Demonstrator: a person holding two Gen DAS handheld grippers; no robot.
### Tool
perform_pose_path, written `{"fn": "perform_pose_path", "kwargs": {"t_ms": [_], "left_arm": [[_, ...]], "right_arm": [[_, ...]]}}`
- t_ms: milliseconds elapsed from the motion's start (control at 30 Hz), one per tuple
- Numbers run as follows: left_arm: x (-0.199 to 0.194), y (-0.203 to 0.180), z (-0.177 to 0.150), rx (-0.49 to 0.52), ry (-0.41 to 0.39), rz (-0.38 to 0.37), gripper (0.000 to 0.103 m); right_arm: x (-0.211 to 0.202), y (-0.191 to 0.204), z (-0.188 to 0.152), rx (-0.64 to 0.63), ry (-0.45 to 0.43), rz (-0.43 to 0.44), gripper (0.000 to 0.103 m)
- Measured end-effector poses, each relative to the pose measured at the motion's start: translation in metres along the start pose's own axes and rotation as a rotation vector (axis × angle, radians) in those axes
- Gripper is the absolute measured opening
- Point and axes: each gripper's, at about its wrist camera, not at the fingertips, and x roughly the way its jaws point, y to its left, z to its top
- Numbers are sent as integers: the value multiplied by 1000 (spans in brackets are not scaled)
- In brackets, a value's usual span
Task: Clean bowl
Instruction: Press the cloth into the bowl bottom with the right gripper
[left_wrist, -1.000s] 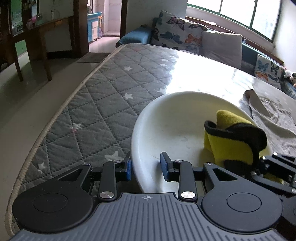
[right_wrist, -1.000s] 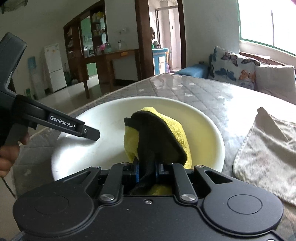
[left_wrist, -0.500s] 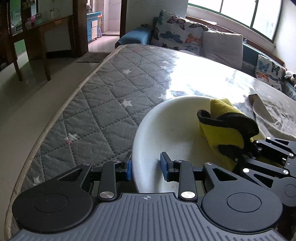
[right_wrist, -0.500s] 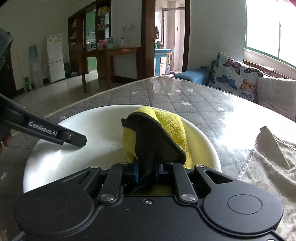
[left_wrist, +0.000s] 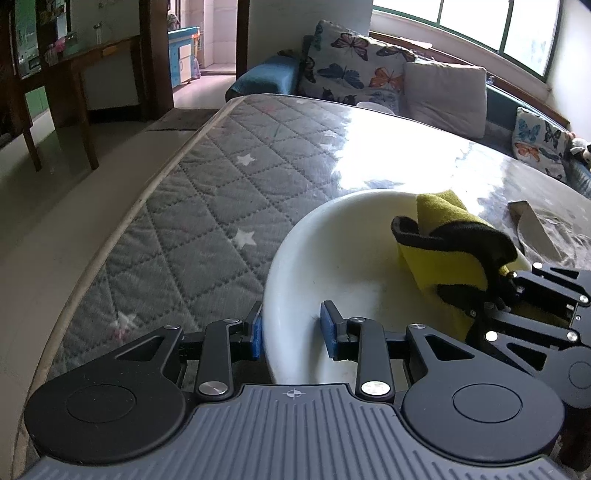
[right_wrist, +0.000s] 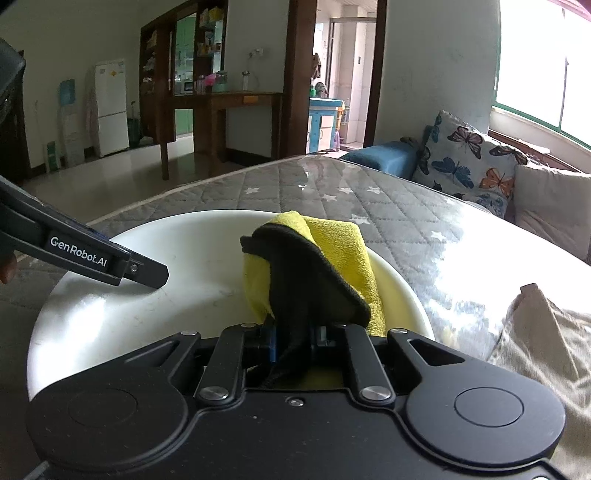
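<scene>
A white bowl (left_wrist: 343, 258) sits on the grey quilted table cover (left_wrist: 207, 206). My left gripper (left_wrist: 291, 328) is shut on the bowl's near rim, one pad outside and one inside. My right gripper (right_wrist: 295, 338) is shut on a yellow cloth with black edging (right_wrist: 317, 266) and holds it inside the bowl (right_wrist: 177, 302), against its right inner side. The cloth also shows in the left wrist view (left_wrist: 447, 254), with the right gripper (left_wrist: 491, 291) behind it. The left gripper's finger (right_wrist: 110, 262) shows in the right wrist view over the bowl's left rim.
A beige towel (right_wrist: 535, 343) lies on the table right of the bowl; it also shows in the left wrist view (left_wrist: 546, 236). The table's left edge (left_wrist: 122, 229) drops to the floor. Butterfly cushions (left_wrist: 351, 74) and a sofa stand behind the table.
The right gripper has swept the cloth across the inside of the bowl, toward its far right side. The left gripper keeps its hold on the rim.
</scene>
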Motion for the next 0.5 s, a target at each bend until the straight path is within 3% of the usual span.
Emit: {"fn": "perform_pose_path", "kwargs": {"t_ms": [500], "left_arm": [[-4, -5, -7, -9, 19, 15, 37]], "right_arm": [[7, -9, 11, 3, 18, 10, 15]]}}
